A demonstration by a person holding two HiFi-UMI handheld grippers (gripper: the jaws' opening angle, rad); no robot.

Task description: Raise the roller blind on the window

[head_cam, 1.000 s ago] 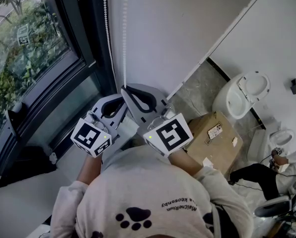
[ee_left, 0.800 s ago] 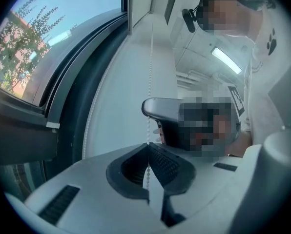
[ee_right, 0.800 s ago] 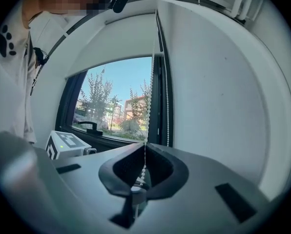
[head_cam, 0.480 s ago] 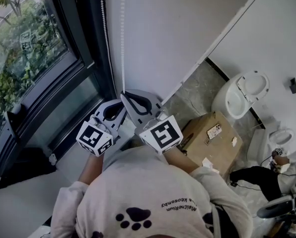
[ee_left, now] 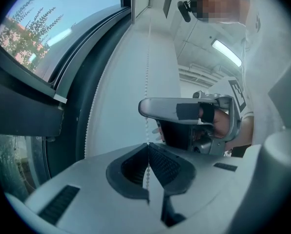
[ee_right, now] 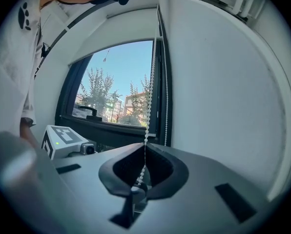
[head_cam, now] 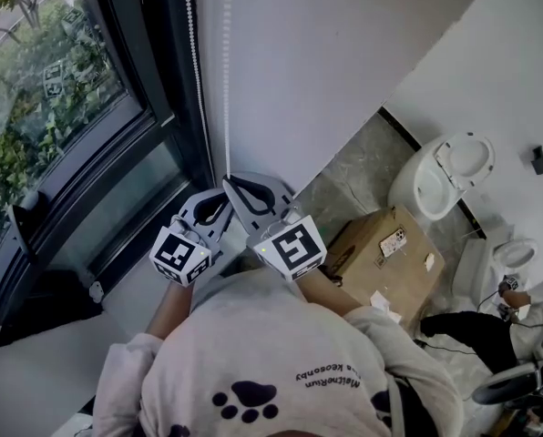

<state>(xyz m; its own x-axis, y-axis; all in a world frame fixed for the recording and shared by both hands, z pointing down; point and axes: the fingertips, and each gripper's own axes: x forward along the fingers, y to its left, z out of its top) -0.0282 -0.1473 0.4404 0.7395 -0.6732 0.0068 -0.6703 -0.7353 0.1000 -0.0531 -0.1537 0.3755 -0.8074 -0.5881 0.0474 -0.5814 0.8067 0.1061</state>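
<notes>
A bead chain (head_cam: 228, 80) hangs down the white wall beside the window (head_cam: 53, 107). The fingers of the left gripper (ee_left: 148, 146) and right gripper (ee_right: 145, 143) are pinching it. The beads might slip through the pinch, or a hard, uneven tug could snap or jam the chain.

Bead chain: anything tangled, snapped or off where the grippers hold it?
Nothing stands out. The bead chain runs straight down the wall beside the window frame, with no knot or break in view. The left gripper and the right gripper are both shut on one strand, the right one higher.
</notes>
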